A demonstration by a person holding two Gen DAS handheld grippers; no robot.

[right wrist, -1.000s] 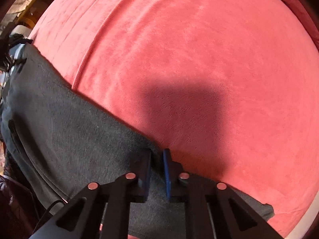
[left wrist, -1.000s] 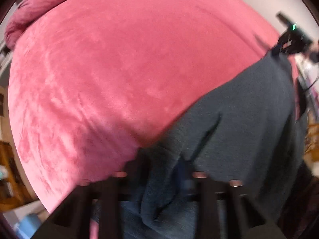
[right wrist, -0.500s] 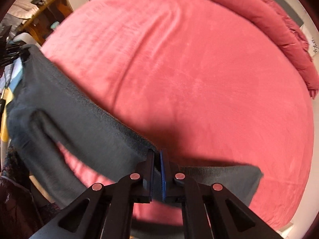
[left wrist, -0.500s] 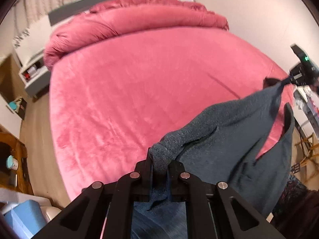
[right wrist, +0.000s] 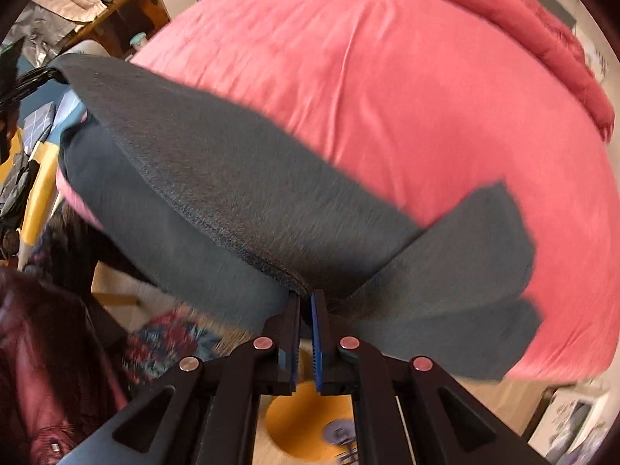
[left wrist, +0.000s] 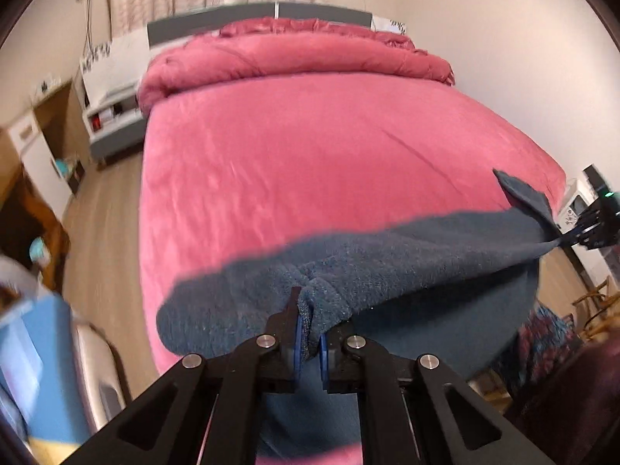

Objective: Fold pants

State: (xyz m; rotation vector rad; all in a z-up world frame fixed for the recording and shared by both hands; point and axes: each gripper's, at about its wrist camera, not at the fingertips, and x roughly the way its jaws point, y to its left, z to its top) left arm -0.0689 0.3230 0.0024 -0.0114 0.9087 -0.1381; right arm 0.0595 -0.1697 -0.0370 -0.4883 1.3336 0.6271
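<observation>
Now we have the pants [left wrist: 407,259] lifted clear off the bed [left wrist: 310,155], where a second ago they lay flat, so the spread-out step can begin. Left gripper [left wrist: 310,333] and right gripper [right wrist: 306,310] each pinch the hem, stretched taut between us. Bed surface ahead lies bare, its near edge just below the hanging cloth.

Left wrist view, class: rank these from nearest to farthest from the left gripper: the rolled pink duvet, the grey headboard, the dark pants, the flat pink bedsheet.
1. dark pants: clamped in the left gripper, bottom centre.
2. flat pink bedsheet: spread beyond the pants, mid-frame.
3. rolled pink duvet: bunched at the bed's far end.
4. grey headboard: behind the duvet, against the wall.
</observation>
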